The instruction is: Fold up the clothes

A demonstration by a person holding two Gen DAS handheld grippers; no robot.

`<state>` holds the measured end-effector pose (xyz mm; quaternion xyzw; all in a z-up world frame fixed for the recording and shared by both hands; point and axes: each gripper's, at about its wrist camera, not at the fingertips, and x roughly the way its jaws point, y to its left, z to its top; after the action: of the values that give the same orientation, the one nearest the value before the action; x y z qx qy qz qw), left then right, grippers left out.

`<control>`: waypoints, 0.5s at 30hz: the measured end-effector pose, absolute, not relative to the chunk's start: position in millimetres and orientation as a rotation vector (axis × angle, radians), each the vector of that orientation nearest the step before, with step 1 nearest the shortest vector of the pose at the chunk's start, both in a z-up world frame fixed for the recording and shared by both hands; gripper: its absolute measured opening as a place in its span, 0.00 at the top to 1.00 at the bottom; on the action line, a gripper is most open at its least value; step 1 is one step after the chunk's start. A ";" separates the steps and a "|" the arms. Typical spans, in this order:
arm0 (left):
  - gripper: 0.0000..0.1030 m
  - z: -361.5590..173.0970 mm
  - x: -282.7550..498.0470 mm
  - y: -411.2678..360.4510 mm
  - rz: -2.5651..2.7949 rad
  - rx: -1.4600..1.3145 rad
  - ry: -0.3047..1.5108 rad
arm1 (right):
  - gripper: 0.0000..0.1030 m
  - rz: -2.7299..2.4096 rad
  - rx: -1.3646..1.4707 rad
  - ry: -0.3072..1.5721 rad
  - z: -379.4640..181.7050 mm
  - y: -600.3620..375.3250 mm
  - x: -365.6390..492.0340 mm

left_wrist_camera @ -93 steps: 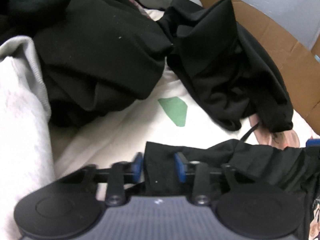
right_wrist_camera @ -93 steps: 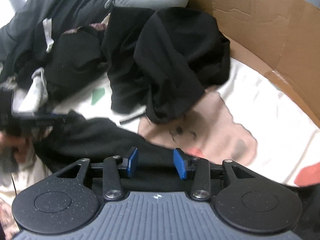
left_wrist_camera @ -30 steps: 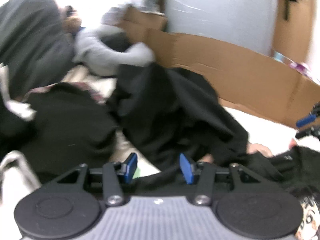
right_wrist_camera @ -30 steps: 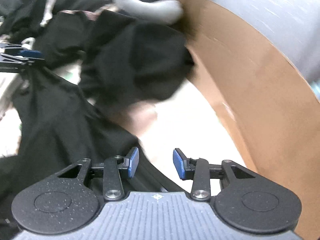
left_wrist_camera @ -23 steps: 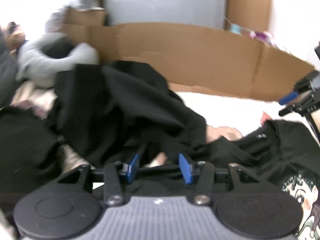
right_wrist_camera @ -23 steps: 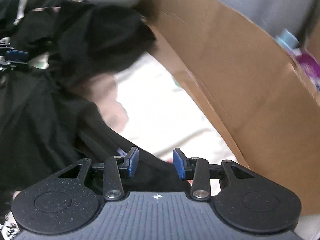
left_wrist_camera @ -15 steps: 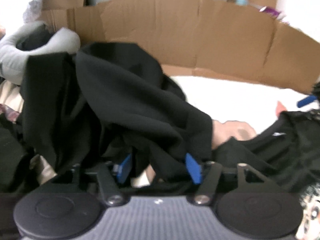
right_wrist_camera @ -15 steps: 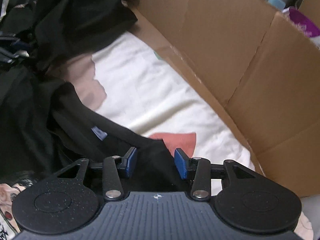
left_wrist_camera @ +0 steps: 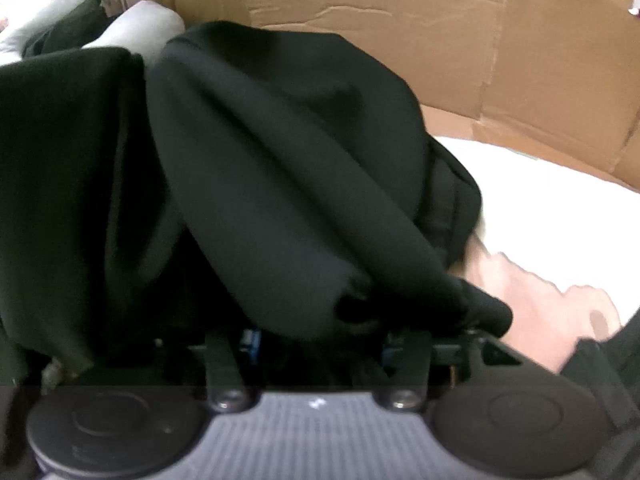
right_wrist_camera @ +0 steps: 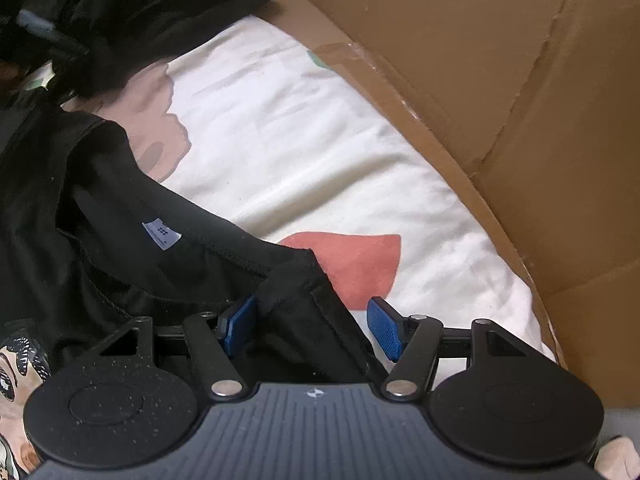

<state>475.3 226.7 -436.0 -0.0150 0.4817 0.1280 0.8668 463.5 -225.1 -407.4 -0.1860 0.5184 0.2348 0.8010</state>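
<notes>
Spread apart, the blue-padded fingers of the right gripper point(right_wrist_camera: 312, 328) are seen with a bunched shoulder fold of the black printed T-shirt point(right_wrist_camera: 132, 248) lying between them, touching the left pad only; a small pale blue neck label point(right_wrist_camera: 161, 234) is shown further along the collar. Beyond it, one white bedsheet with coloured patches point(right_wrist_camera: 304, 132) is spread, bounded by a brown cardboard wall point(right_wrist_camera: 500, 80). The left gripper point(left_wrist_camera: 318, 342) is largely buried under a heaped black garment point(left_wrist_camera: 260, 184), so its state cannot be told. One grey garment point(left_wrist_camera: 148, 24) is glimpsed behind.
</notes>
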 end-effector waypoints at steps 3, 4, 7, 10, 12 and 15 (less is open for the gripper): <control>0.65 -429.9 481.6 236.1 0.303 0.003 0.992 | 0.42 0.540 -0.413 1.114 -405.1 -221.4 465.1; 0.67 -426.3 483.8 241.0 0.322 0.011 0.983 | 0.45 0.551 -0.414 1.118 -404.7 -220.3 466.2; 0.69 -413.6 491.4 259.3 0.389 0.025 0.953 | 0.55 0.579 -0.413 1.133 -404.1 -217.3 469.9; 0.69 -402.9 503.2 279.0 0.431 0.048 0.939 | 0.59 0.592 -0.416 1.147 -404.2 -215.9 473.8; 0.69 -397.0 513.5 292.8 0.445 0.070 0.938 | 0.59 0.597 -0.417 1.153 -402.9 -215.7 476.7; 0.69 -388.2 528.9 313.5 0.466 0.102 0.936 | 0.59 0.588 -0.415 1.162 -400.9 -217.6 481.5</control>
<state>528.9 313.5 -388.2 0.0486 0.4468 0.2223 0.8652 481.5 -217.6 -400.9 -0.1916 0.5367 0.2716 0.7755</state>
